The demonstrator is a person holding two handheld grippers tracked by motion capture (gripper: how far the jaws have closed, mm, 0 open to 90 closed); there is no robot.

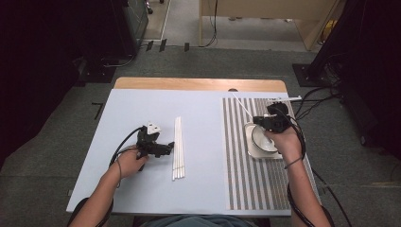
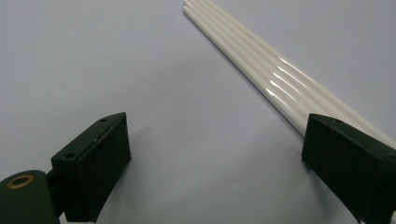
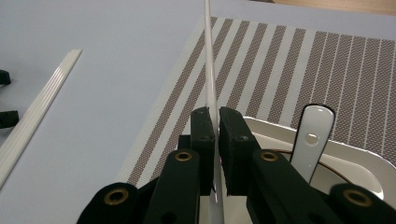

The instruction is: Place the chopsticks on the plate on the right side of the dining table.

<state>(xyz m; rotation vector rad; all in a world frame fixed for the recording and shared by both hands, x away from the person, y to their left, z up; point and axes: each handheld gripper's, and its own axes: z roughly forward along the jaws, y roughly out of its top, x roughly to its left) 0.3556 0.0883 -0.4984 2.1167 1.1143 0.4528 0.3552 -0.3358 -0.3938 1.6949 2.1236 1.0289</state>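
A bundle of several thin white sticks (image 1: 178,147) lies lengthwise in the middle of the pale blue table cover (image 1: 142,109). My left gripper (image 1: 168,148) rests just left of the bundle, open wide; in the left gripper view the sticks (image 2: 261,60) run down to its right jaw, and nothing lies between the jaws (image 2: 215,135). My right gripper (image 1: 260,121) is over the striped placemat, shut on a single white stick (image 3: 208,60) that points away up-left (image 1: 242,105). Under it stands a bowl (image 1: 263,138) on a white square plate (image 3: 369,161), with a white spoon (image 3: 313,135) in it.
The brown-and-white striped placemat (image 1: 246,179) covers the right third of the table. A thin white rod (image 1: 289,99) lies at its far right corner. Black cables trail from both grippers. The bare wooden table edge (image 1: 198,84) runs along the back.
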